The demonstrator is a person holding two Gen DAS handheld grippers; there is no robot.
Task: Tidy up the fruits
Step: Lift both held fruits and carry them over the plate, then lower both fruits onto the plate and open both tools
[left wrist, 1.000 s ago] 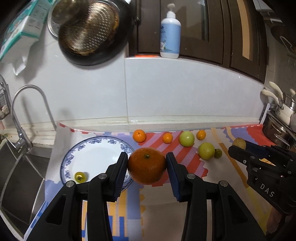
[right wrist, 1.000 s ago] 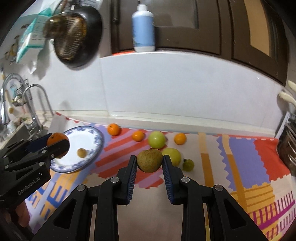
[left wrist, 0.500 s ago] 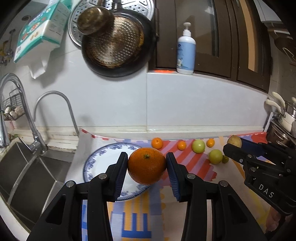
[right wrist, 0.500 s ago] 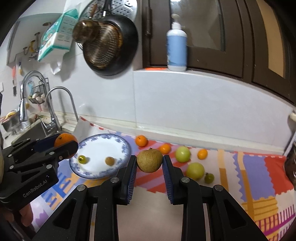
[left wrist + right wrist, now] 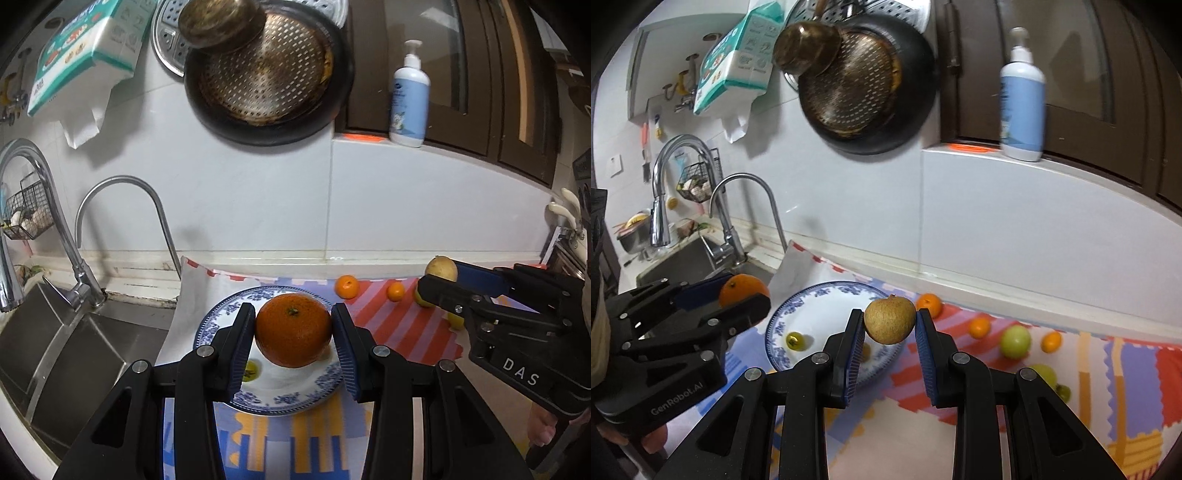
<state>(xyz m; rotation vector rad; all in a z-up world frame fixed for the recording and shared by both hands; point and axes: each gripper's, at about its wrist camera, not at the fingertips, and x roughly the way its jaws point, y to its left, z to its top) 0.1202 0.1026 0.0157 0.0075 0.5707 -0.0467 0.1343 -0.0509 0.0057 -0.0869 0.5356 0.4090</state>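
Observation:
My left gripper (image 5: 293, 334) is shut on a large orange (image 5: 293, 334) and holds it above the blue-and-white plate (image 5: 273, 400). My right gripper (image 5: 889, 321) is shut on a brown pear (image 5: 889, 320) held above the plate's (image 5: 831, 299) right edge. A small yellow-green fruit (image 5: 796, 340) lies on the plate, also in the left wrist view (image 5: 251, 369). Small oranges (image 5: 929, 304) (image 5: 979, 326) (image 5: 1052, 341) and green fruits (image 5: 1015, 341) (image 5: 1043, 373) lie on the colourful mat (image 5: 1108, 376).
A steel sink (image 5: 55, 350) with a tall faucet (image 5: 122, 206) lies left of the plate. A pan (image 5: 266, 66) hangs on the tiled wall. A soap bottle (image 5: 410, 99) stands on the ledge. Pots are at the far right edge.
Both grippers have moved left and back, with their fruits still held. The orange now hangs over the plate and the pear is near the plate's right edge.

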